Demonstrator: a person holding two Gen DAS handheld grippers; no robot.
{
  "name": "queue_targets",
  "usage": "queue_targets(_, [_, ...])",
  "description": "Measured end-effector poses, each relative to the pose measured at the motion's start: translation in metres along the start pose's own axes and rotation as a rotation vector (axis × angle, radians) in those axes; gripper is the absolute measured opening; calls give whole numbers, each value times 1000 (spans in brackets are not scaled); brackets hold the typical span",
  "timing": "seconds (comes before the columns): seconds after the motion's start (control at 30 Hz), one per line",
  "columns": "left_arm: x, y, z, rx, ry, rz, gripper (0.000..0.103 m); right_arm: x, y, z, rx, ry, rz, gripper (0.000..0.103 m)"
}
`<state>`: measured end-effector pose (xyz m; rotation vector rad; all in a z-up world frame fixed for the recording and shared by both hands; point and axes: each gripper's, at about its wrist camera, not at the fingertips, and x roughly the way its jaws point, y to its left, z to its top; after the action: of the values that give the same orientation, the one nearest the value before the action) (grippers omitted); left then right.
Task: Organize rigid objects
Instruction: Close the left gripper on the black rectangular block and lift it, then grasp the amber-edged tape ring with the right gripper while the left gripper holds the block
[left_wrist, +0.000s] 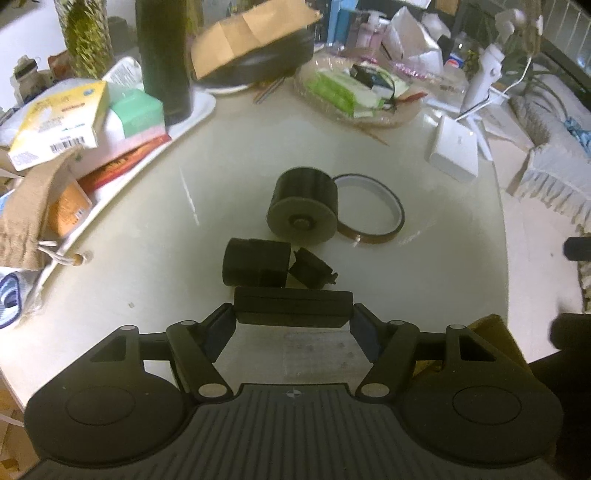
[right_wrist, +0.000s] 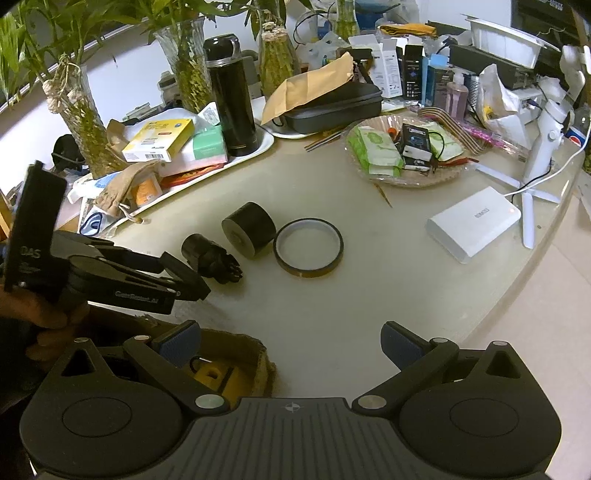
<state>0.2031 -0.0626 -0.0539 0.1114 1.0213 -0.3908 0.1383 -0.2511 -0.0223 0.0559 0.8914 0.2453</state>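
A flat black bar (left_wrist: 293, 307) lay crosswise between the blue pads of the left gripper (left_wrist: 293, 325), its long axis running from pad to pad, clamped at both ends above the table (left_wrist: 147, 236). Just beyond it sat a black block (left_wrist: 256, 263), a small black plug (left_wrist: 312, 268), a black cylinder (left_wrist: 303, 206) on its side and a tape ring (left_wrist: 369, 210). The right gripper (right_wrist: 290, 345) stood wide apart and empty.

On a cluttered pale round table (right_wrist: 332, 295), a black ribbed cylinder (right_wrist: 249, 230) lies touching a flat amber tape ring (right_wrist: 308, 251), with a small black plug-like part (right_wrist: 210, 258) beside them, the wide-open right gripper (right_wrist: 291, 345) empty in front, and the left gripper (right_wrist: 177, 277) reaching in.
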Motion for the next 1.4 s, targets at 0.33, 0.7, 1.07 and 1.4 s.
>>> queue_targets(0.33, [-32,5,-6,-5,-85,9,67,11,11,8,-9,9,15,103])
queue_targets(0.7, [-59,19,-17,-18,-151,30,67,35,13,19,-14,11,5,103])
queue_targets(1.07, [-67,30,-32,-34,-204,47,67,70,6,32,6,8,-6,103])
queue_targets(1.4, [-68,39,-37,-57,-259,63,67,106,0,44,-58,8,-19,103])
